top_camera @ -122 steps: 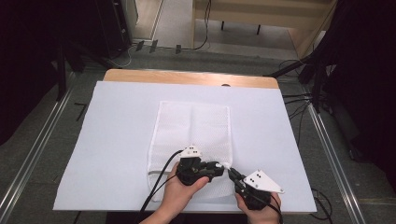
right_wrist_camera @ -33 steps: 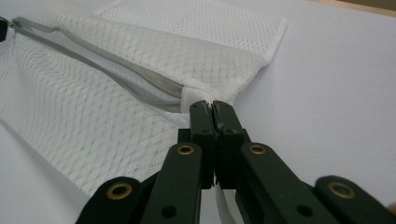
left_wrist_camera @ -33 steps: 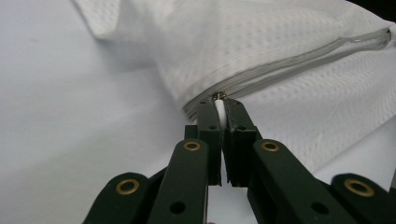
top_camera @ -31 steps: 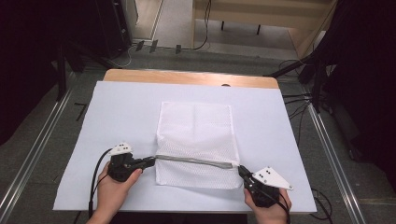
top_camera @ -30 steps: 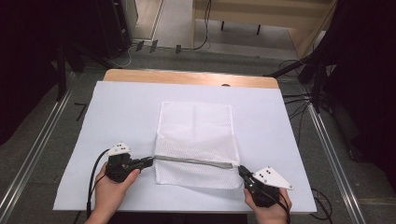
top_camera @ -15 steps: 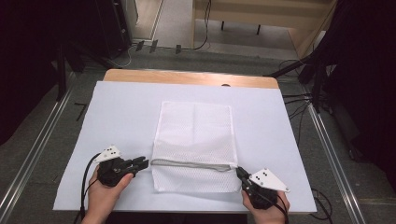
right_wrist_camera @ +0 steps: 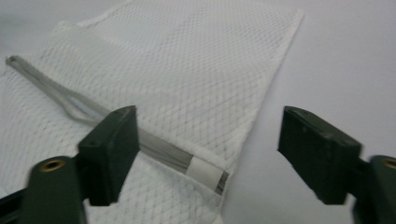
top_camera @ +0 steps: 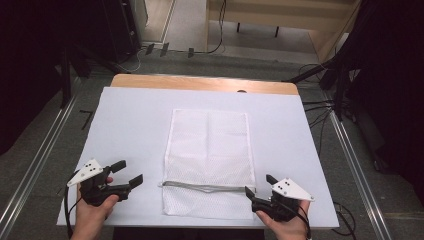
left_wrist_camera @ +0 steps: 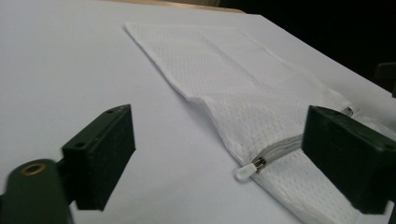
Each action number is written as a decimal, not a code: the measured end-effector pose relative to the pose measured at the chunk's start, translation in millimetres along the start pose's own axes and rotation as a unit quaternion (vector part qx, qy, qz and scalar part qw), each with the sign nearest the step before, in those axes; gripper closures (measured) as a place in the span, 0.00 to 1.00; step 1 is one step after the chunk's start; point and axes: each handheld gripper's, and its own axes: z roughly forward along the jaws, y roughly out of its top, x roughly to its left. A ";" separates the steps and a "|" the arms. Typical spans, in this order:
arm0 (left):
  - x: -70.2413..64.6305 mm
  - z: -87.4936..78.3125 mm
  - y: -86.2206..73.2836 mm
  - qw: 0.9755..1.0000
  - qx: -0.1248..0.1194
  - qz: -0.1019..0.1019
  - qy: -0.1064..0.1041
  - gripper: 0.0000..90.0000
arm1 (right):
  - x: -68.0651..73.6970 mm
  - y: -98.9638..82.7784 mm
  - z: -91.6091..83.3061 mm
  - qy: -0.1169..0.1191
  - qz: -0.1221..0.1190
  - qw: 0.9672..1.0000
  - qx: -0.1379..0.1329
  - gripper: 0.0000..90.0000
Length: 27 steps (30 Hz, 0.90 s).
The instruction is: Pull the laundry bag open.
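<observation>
Left gripper (top_camera: pixel 126 173) drawn off mesh bag (top_camera: pixel 207 155) — jaws apart, empty

Bright, even light on the table (top_camera: pixel 130 125); surroundings dark; near tongs blurred.

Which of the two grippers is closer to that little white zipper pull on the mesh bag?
The left gripper. It sits open just off the mesh bag's left edge, where the zipper pull lies. The right gripper is open at the zipper's opposite end, on the bag's right edge.
</observation>
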 end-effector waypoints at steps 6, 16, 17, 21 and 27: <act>9.5 -14.9 -2.4 0.999 -0.009 0.011 0.030 0.08 | -13.5 3.9 -6.1 -0.003 0.011 1.000 -0.016 0.03; 25.7 -37.0 -8.2 0.997 -0.015 0.040 0.060 0.01 | -52.7 -2.3 -7.6 -0.031 0.032 0.999 -0.014 0.00; 26.7 -39.2 -8.6 0.997 -0.016 0.040 0.063 0.01 | -56.6 -2.9 -8.8 -0.034 0.035 0.999 -0.016 0.00; 30.9 -47.1 -9.8 0.997 -0.023 0.035 0.064 0.00 | -72.0 -6.1 -15.1 -0.046 0.050 0.997 -0.022 0.00; 43.9 -60.3 -13.9 0.997 -0.037 0.011 0.070 0.00 | -95.4 -11.9 -25.4 -0.068 0.070 0.995 -0.032 0.00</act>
